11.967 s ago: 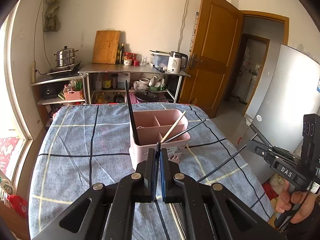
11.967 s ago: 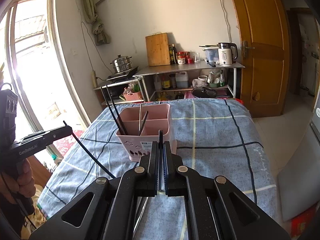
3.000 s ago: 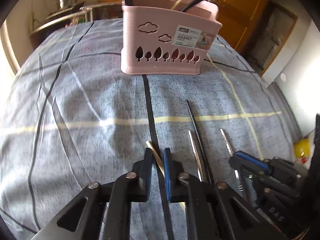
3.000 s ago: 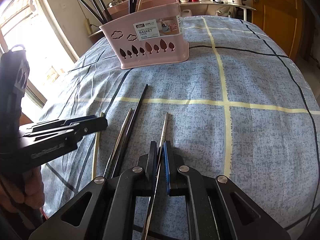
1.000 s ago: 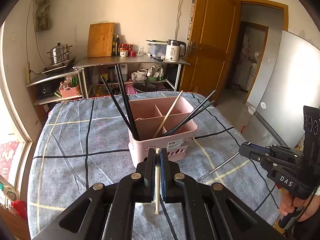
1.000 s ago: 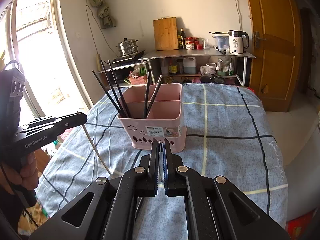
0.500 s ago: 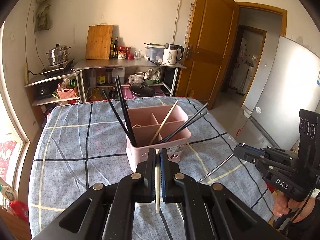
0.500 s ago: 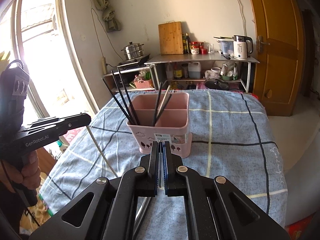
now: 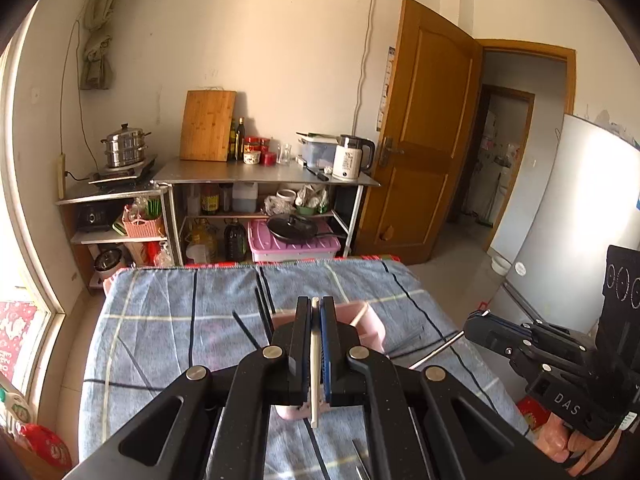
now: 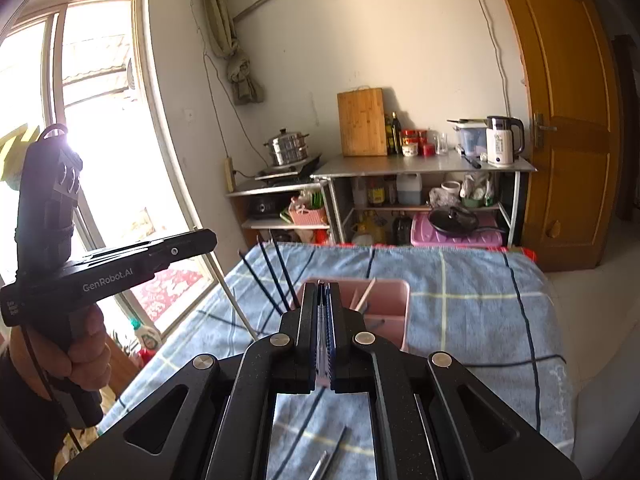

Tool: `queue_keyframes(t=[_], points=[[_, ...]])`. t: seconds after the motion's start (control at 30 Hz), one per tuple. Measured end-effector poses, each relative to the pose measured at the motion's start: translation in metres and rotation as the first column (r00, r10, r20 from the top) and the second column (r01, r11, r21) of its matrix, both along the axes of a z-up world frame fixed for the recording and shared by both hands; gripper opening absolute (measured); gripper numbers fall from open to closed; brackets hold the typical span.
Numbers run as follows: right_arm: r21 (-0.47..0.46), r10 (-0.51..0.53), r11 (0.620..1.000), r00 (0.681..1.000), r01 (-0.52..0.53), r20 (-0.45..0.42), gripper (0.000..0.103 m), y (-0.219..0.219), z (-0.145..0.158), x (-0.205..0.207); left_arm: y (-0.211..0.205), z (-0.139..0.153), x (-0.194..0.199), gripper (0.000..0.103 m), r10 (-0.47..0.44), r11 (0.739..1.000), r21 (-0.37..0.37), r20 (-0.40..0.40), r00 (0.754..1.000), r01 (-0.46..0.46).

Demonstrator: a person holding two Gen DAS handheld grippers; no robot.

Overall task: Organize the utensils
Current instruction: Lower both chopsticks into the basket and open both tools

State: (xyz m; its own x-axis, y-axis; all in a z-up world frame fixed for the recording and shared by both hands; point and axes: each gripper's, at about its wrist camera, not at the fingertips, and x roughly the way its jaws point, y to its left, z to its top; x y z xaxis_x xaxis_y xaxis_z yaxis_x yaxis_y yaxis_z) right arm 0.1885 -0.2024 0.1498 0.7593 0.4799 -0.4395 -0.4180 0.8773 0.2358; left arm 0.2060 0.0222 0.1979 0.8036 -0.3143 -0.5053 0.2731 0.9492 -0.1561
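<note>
A pink utensil basket (image 10: pixel 386 312) stands on the blue checked tablecloth (image 9: pixel 160 332) and holds several black chopsticks (image 10: pixel 266 276) and a pale one. In the left wrist view the basket (image 9: pixel 370 326) is mostly hidden behind my fingers. My left gripper (image 9: pixel 315 312) is shut on a pale chopstick (image 9: pixel 315 364), held above the basket; it also shows in the right wrist view (image 10: pixel 208 240). My right gripper (image 10: pixel 322 292) is shut on a thin metal chopstick (image 10: pixel 321 332), which juts from its tip (image 9: pixel 474 322) in the left wrist view.
More chopsticks (image 10: pixel 320 460) lie on the cloth near the front edge. A steel kitchen shelf (image 9: pixel 264 184) with kettle, cutting board and pots stands behind the table. A window (image 10: pixel 92 160) is at the left, a wooden door (image 9: pixel 424 128) and a fridge (image 9: pixel 568 288) at the right.
Both grippers have risen and moved forward over the basket with their chopsticks; the basket now sits lower and is largely covered by the fingers.
</note>
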Motion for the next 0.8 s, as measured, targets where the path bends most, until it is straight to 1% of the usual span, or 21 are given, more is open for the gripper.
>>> queue_keyframes(t=[0.17, 0.33, 0.5, 0.8], points=[[0.02, -0.013, 1.0, 0.999, 0.012, 0.031, 0.003, 0.004, 0.012, 0.019, 0.002, 0.013, 0.02, 0.004, 0.022, 1.0, -0.013, 0.028, 0.999, -0.021], [0.018, -0.02, 1.0, 0.999, 0.019, 0.027, 0.003, 0.008, 0.009, 0.035, 0.003, 0.01, 0.038, 0.004, 0.038, 0.999, -0.026, 0.034, 0.999, -0.037], [0.005, -0.023, 1.0, 1.0, 0.023, -0.013, 0.003, 0.012, -0.006, 0.05, 0.002, -0.007, 0.053, 0.004, 0.041, 0.998, -0.038, 0.013, 0.999, -0.041], [-0.041, -0.018, 0.999, 0.995, 0.014, -0.096, 0.004, 0.019, -0.036, 0.069, 0.0, -0.048, 0.069, 0.004, 0.035, 0.999, -0.017, -0.048, 0.998, -0.036]])
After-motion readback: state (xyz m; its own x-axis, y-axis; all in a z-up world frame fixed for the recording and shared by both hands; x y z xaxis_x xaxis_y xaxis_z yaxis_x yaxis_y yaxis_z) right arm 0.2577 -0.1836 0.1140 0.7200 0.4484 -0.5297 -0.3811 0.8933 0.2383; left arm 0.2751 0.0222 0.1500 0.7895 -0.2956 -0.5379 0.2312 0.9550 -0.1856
